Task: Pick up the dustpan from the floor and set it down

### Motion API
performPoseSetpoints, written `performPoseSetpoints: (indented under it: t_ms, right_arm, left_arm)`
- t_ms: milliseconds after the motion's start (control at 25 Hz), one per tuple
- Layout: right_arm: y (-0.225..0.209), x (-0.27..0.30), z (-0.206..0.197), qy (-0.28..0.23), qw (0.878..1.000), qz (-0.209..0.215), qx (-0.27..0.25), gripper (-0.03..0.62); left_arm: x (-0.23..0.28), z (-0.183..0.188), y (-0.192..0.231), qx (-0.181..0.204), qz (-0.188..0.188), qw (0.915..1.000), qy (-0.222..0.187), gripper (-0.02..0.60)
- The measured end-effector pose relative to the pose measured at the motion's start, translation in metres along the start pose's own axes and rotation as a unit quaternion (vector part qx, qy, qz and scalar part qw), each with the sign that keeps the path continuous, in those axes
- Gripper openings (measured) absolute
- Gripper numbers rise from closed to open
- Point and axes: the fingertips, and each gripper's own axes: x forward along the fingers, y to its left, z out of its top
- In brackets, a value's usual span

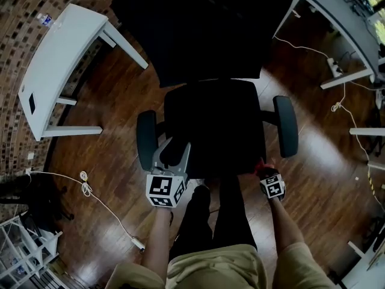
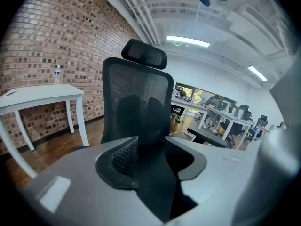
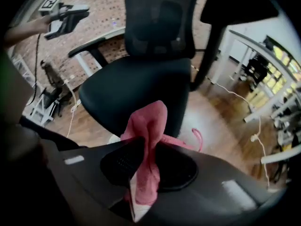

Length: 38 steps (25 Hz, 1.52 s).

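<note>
You stand facing a black office chair point(image 1: 213, 125) on a dark wooden floor point(image 1: 114, 161); your legs are just behind the seat's front edge.

Your left gripper point(image 1: 172, 144) has its jaws together with nothing between them; it hangs at the seat's front left corner, just beside the left armrest point(image 1: 146, 138); in the left gripper view it looks toward the mesh backrest point(image 2: 136, 100) and the headrest point(image 2: 144, 53).

Your right gripper point(image 1: 262, 167) is clamped on a pink cloth point(image 3: 149, 126); the cloth bunches up above the jaws, and a thin loop of it sticks out to one side; the gripper is near the seat's front right corner, pointing steeply down; in the right gripper view the seat fills the space behind the cloth.

No view shows where the dustpan is.

To your left a white table point(image 1: 60, 65) stands against a brick wall point(image 2: 47, 36); a small water bottle point(image 2: 57, 74) stands upright on its tabletop near the wall. A white cable point(image 1: 84, 182) runs across the floor at your left to a power strip point(image 1: 137, 242). More white desks point(image 1: 343, 23) stand well apart at the far right, with another cable point(image 1: 340, 104) trailing on the floor below them.
</note>
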Motion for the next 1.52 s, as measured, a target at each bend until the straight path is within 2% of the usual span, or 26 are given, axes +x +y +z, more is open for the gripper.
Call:
performPoseSetpoints:
  t_ms: [80,160,320,440,600,800,920,1040,1160,1280,1400,1520]
  right_arm:
    - [-0.022,-0.010,0.000,-0.005,0.996,-0.031,0.082,0.081]
    - [-0.025,-0.021,0.010,-0.025,0.989,-0.037,0.141,0.081]
    - [0.014,-0.040,0.054,-0.080,0.982,0.001,0.169,0.081]
    - [0.062,-0.075,0.126,-0.159,0.973,0.052,0.157,0.081]
    - [0.106,-0.153,0.248,-0.290,0.944,0.100,0.123,0.081]
    - [0.130,-0.272,0.323,-0.405,0.903,0.101,0.102,0.081]
    - [0.140,-0.333,0.363,-0.457,0.888,0.058,0.006,0.081]
    - [0.168,-0.389,0.383,-0.502,0.862,0.016,-0.075,0.081]
    - [0.191,-0.430,0.379,-0.541,0.836,0.048,-0.075,0.081]
    - [0.198,-0.465,0.354,-0.560,0.823,0.078,-0.049,0.081]
    - [0.209,-0.486,0.336,-0.583,0.804,0.113,-0.012,0.083]
    - [0.224,-0.485,0.312,-0.576,0.807,0.128,-0.033,0.083]
  left_arm:
    - [0.001,0.001,-0.005,0.003,-0.005,1.0000,0.005,0.152]
    - [-0.002,0.003,-0.010,0.004,-0.009,0.9999,0.010,0.152]
    - [-0.017,0.019,-0.021,0.013,-0.017,0.9997,0.010,0.152]
    - [-0.032,0.044,-0.025,0.018,-0.019,0.9996,-0.006,0.152]
    - [-0.053,0.098,-0.018,0.023,-0.005,0.9983,-0.053,0.152]
    - [-0.108,0.147,-0.029,0.021,0.004,0.9948,-0.100,0.152]
    - [-0.140,0.192,-0.039,0.029,-0.004,0.9878,-0.153,0.158]
    - [-0.179,0.220,-0.049,0.042,-0.021,0.9810,-0.188,0.183]
    - [-0.207,0.226,-0.061,0.045,-0.023,0.9756,-0.214,0.202]
    - [-0.223,0.218,-0.074,0.028,-0.011,0.9735,-0.227,0.222]
    - [-0.230,0.201,-0.067,0.018,-0.011,0.9766,-0.214,0.236]
    - [-0.244,0.185,-0.067,0.026,-0.005,0.9781,-0.206,0.242]
